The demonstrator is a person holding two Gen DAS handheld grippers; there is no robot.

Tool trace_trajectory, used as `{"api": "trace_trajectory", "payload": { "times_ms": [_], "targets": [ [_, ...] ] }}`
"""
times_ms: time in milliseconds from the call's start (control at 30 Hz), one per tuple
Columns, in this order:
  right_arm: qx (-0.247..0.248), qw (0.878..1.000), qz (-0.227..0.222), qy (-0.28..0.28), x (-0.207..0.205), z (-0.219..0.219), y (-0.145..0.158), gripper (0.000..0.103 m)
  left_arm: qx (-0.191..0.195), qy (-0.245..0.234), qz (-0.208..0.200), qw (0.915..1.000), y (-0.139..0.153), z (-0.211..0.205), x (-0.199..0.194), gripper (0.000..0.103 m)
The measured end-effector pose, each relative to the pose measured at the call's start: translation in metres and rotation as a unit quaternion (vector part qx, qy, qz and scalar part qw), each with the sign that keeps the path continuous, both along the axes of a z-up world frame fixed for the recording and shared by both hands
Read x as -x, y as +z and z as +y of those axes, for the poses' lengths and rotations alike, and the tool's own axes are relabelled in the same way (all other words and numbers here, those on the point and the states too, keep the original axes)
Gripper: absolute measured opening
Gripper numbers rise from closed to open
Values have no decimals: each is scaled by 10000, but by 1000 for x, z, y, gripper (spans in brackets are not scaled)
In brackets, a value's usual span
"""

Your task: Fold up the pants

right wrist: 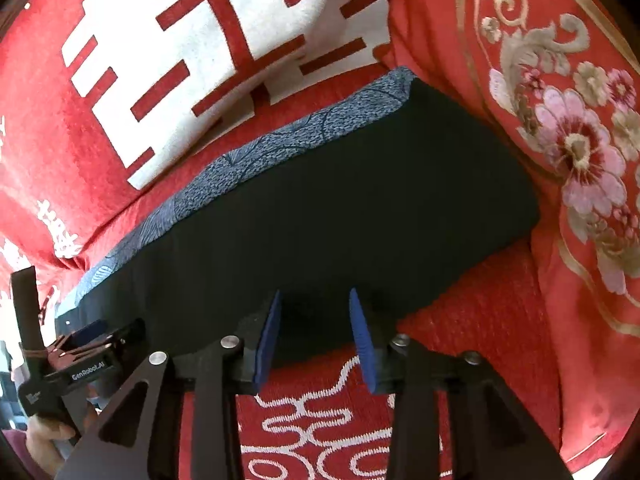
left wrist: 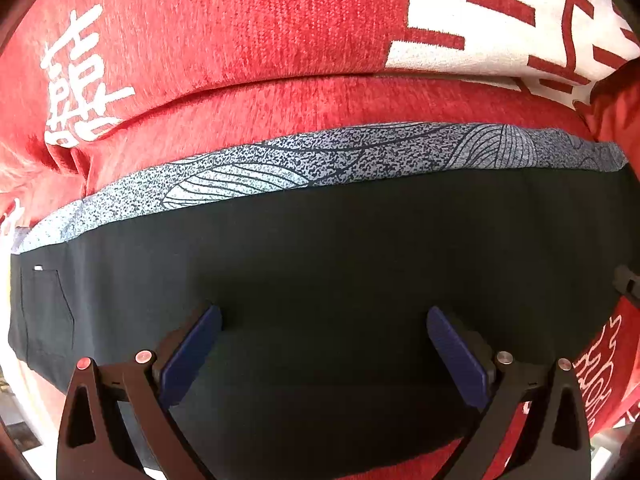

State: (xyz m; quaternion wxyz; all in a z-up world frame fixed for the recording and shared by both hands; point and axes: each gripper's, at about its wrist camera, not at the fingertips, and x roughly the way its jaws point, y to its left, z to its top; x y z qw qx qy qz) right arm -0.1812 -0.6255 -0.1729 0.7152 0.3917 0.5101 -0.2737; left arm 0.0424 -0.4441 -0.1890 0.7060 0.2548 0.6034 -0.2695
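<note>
The black pants lie folded into a flat rectangle on red cloth, with a blue-grey patterned strip along their far edge. My left gripper points down over the black cloth. Its blue pads stand wide apart with nothing pinched between them. In the right wrist view the same pants run diagonally. My right gripper hovers at their near edge, its jaws partly apart with the cloth edge in the gap but not squeezed. The left gripper shows at the pants' left end.
The pants rest on a red cover with white characters and a large white emblem. A red floral cushion borders the pants' right end. A person's hand holds the left gripper's handle at the lower left.
</note>
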Motion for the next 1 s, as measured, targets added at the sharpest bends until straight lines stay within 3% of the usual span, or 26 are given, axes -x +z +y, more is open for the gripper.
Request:
{"api": "trace_trajectory", "payload": {
  "times_ms": [300,667,1000],
  "targets": [
    [49,10000,-31,49,-6,4,-1,52,-23,3,-7,10000,0,-3,1,103],
    [-107,9995,-264,-137,2,0,-1,53,-54,-31,-65,10000,0,-9,5,103],
    [-605,9935,-639,-727,32,2,2,53,-195,-30,-144,9997,2,-14,9,103]
  ]
}}
